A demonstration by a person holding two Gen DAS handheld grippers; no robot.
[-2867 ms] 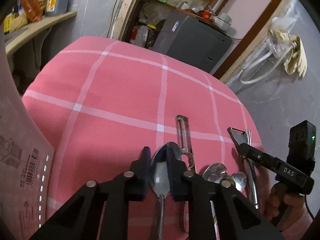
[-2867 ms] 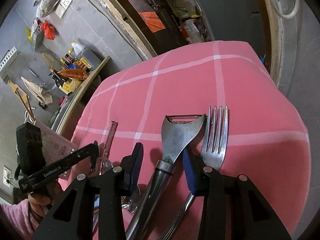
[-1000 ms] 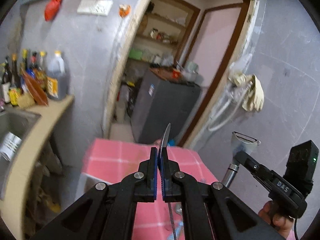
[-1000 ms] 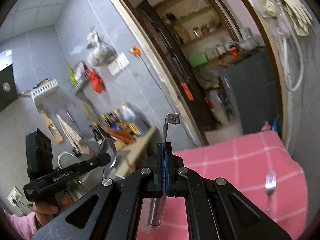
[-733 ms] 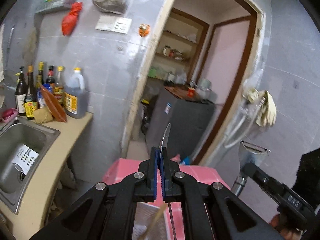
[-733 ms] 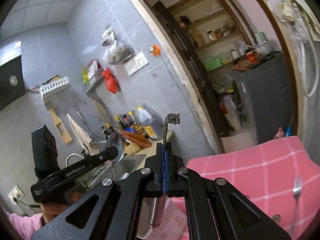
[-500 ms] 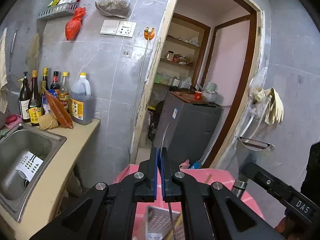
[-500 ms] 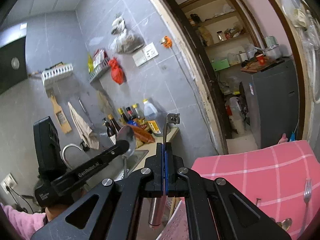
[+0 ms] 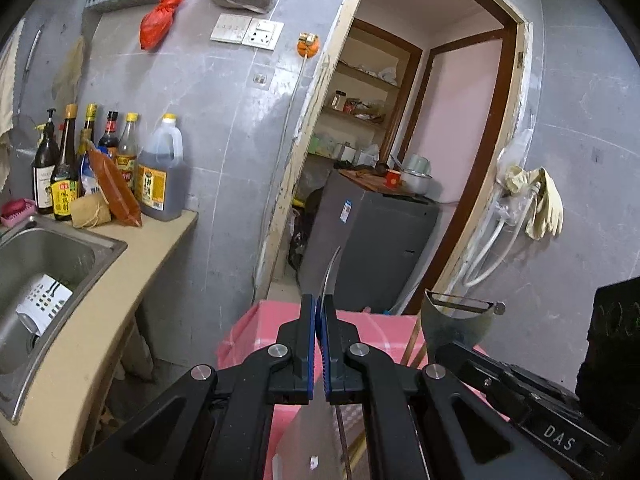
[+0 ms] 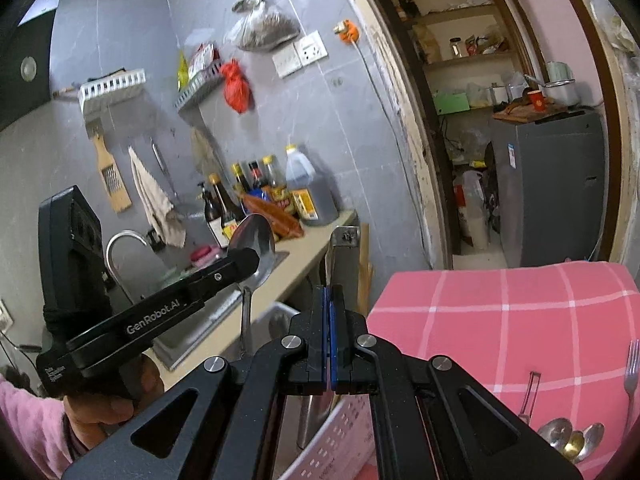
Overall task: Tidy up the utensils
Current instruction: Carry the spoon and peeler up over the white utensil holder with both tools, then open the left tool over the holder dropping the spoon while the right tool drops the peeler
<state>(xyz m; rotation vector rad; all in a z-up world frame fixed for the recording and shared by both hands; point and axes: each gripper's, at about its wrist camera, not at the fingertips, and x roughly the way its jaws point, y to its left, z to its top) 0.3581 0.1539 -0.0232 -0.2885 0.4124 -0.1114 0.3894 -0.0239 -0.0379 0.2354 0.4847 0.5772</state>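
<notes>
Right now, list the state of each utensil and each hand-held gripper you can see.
Left hand-held gripper: shut on spoon.
Spoon: held upright, bowl up, off the table.
Right hand-held gripper: shut on peeler.
Peeler: held upright, blade end up.
Fork: lying flat on the pink tablecloth.
Loose spoons: lying clustered on the cloth.

Nearly three seconds earlier, the black left gripper (image 9: 320,312) straddled the steel spoon (image 10: 253,240) on the pink checked tablecloth (image 10: 500,312), jaws apart, and the black right gripper (image 10: 330,300) straddled the steel peeler (image 9: 456,320) beside the fork (image 10: 631,364). Each then clamped its utensil and lifted it clear of the cloth. Both swung toward the beige counter (image 9: 120,280), and a white perforated basket (image 10: 340,440) came into view beneath them.
</notes>
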